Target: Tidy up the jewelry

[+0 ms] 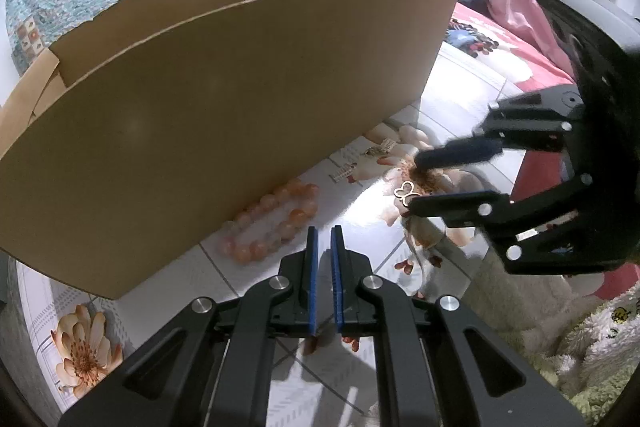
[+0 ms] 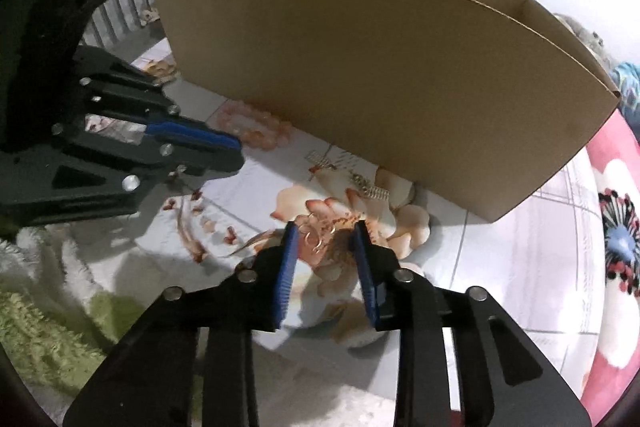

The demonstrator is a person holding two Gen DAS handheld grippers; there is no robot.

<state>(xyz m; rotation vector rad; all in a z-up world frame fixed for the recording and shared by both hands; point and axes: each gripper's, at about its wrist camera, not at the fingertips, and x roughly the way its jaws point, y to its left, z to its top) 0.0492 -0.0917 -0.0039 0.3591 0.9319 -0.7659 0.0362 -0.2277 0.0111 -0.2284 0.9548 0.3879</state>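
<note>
Up close in the left wrist view, the left gripper (image 1: pixel 324 239) hangs over a floral-printed bed cover (image 1: pixel 360 223), its 2 blue-padded fingers (image 1: pixel 312 279) clenched almost together with nothing between them. Just beyond them lies a peach bead bracelet (image 1: pixel 272 223), right against the near wall of a big cardboard box (image 1: pixel 224 115). To the right, the right gripper (image 1: pixel 412 183) reaches in, and a small gold butterfly-shaped piece (image 1: pixel 406 191) sits at the tip of its lower finger — whether they touch I cannot tell.

From the right wrist view, the right gripper (image 2: pixel 325 233) has its fingers released and parted; small gold rings (image 2: pixel 313 238) lie between them on the cover, close to the left pad (image 2: pixel 286 279). Farther off, a gold earring (image 2: pixel 370 187) lies near the box (image 2: pixel 360 87), and the bracelet (image 2: pixel 256 129) sits at the left beside the left gripper (image 2: pixel 236 151).
</note>
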